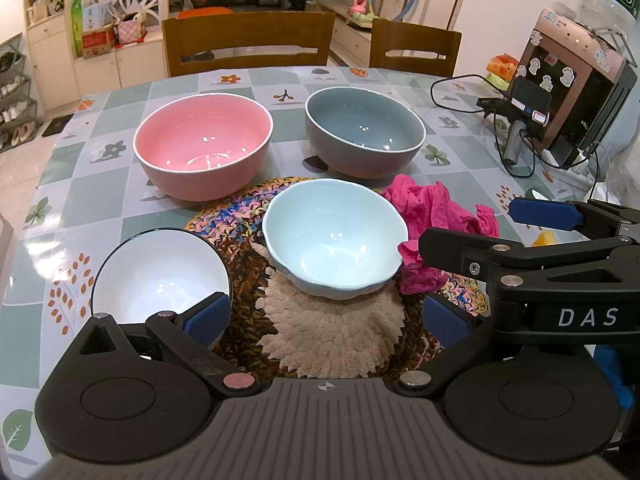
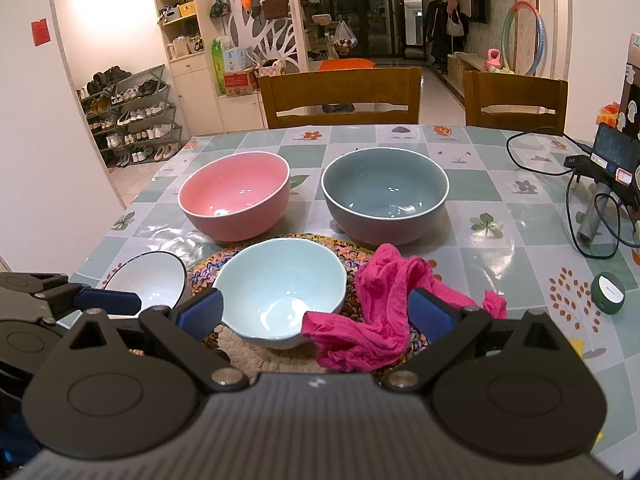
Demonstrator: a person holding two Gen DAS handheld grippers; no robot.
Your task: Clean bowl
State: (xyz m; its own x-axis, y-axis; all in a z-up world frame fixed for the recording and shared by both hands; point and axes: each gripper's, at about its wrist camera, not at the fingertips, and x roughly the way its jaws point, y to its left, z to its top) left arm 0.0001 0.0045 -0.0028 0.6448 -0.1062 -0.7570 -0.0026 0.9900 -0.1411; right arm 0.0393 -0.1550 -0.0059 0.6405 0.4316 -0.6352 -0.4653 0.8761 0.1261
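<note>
Small white ceramic bowl [image 1: 160, 272] at the left of the checked-cloth desk [image 1: 80, 184], left tongs [image 1: 326, 322] spread wide and empty, pale blue ceramic bowl [image 2: 280, 290] on a braided round mat [image 1: 240, 208], crumpled pink cloth [image 2: 376, 312] touching it, right tongs [image 2: 316, 314] spread wide over both, empty, large pink bowl [image 2: 236, 196] and grey-blue bowl [image 2: 384, 196] behind.
</note>
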